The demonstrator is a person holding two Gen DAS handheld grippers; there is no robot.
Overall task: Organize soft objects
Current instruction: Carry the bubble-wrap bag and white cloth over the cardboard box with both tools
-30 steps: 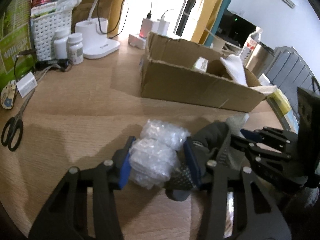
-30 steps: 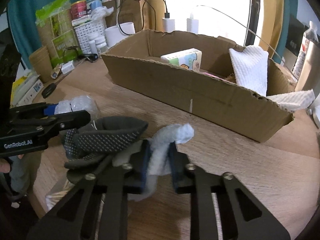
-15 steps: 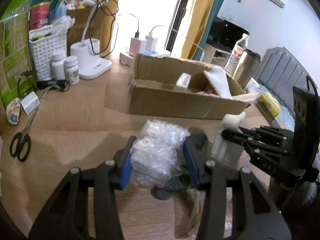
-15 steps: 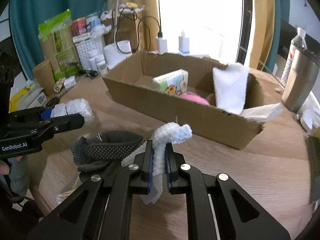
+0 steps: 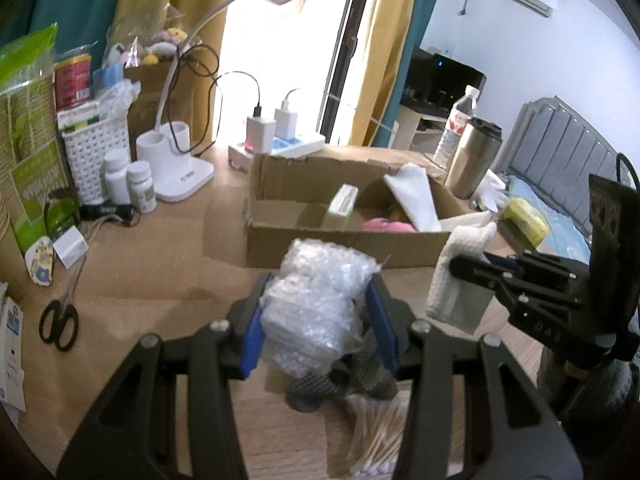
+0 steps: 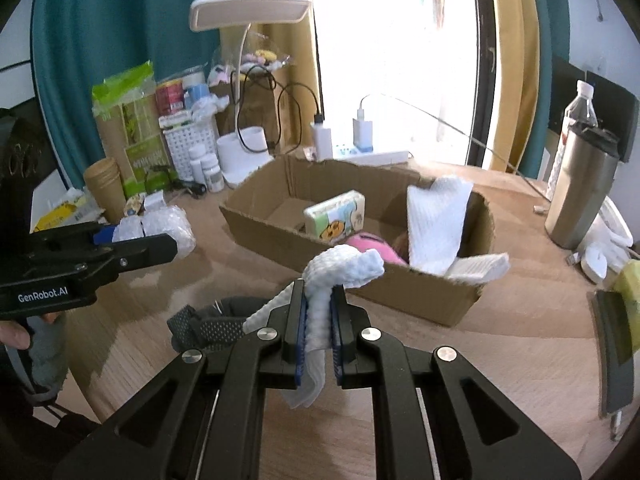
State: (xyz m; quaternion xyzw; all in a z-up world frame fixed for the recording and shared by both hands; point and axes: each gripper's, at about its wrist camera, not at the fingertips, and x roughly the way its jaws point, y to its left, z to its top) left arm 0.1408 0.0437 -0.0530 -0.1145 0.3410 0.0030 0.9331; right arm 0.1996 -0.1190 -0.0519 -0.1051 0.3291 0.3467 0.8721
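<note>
Two handheld grippers hang above a wooden table [image 6: 500,360], each with a soft item. The left gripper [image 5: 316,320] has its jaws pinching a wad of bubble wrap [image 5: 316,304]; the right gripper [image 6: 319,328] has its jaws pressed tight on a white cloth [image 6: 336,276], which droops below the pads. Beyond them, an open cardboard box [image 6: 392,284] on the table holds a tissue pack [image 6: 336,216], a pink item [image 6: 372,246] and white towels [image 6: 434,220]. A dark glove [image 6: 208,324] lies on the table under the grippers.

A bright window [image 6: 384,60] with yellow and teal curtains [image 6: 120,40] lights the wooden table [image 6: 500,340].
</note>
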